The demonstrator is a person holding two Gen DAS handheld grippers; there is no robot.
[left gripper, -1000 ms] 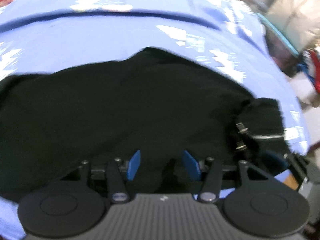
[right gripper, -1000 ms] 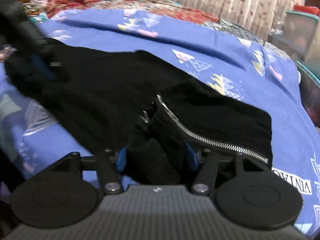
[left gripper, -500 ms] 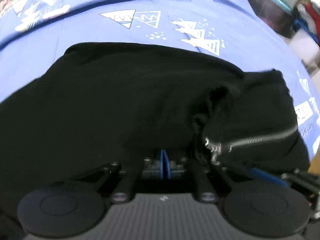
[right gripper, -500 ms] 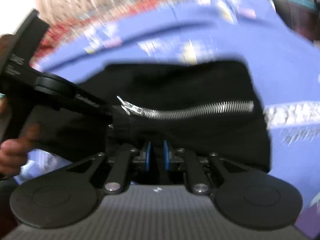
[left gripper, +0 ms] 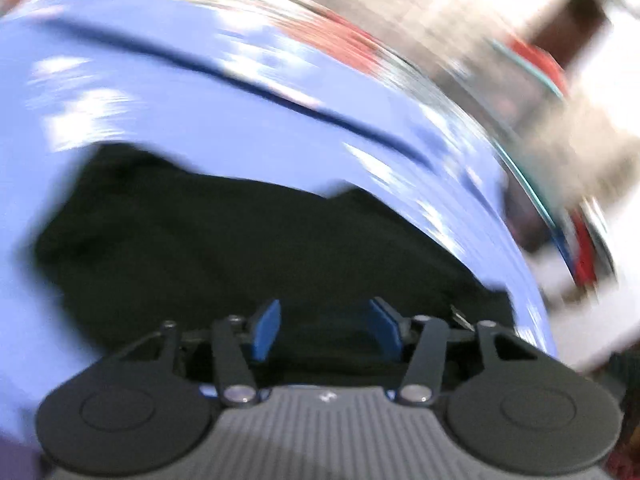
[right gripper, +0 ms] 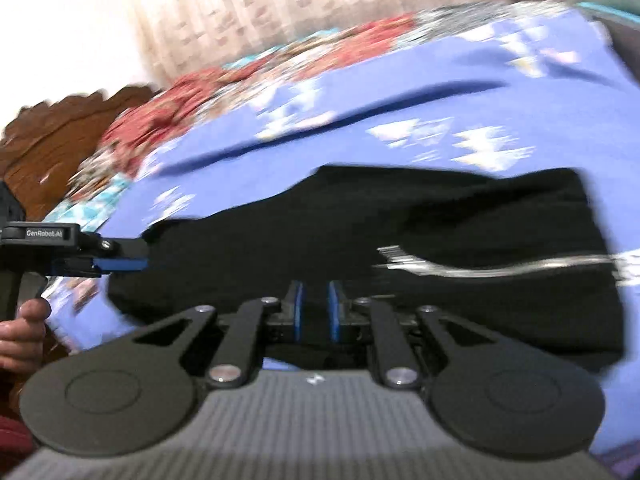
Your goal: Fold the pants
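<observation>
The black pants (left gripper: 256, 248) lie in a folded heap on the blue bedsheet (left gripper: 200, 104). My left gripper (left gripper: 326, 330) is open, its blue pads wide apart just over the near edge of the pants, holding nothing. In the right wrist view the pants (right gripper: 460, 216) show a silver zipper (right gripper: 480, 266) at the right. My right gripper (right gripper: 316, 312) has its blue pads close together with black cloth of the pants' near edge between them. The left gripper (right gripper: 120, 262) also shows there at the pants' left end.
A red patterned quilt (right gripper: 240, 76) and a wooden headboard (right gripper: 60, 128) lie beyond the sheet, with curtains behind. Blurred boxes and clutter (left gripper: 560, 100) stand past the bed's right edge. A hand (right gripper: 20, 328) holds the left gripper's handle.
My left gripper was shut on the pants half a second ago and has now opened and let go. Both cameras have swung, and the pants lie flatter. The right gripper stays closed on the cloth.
</observation>
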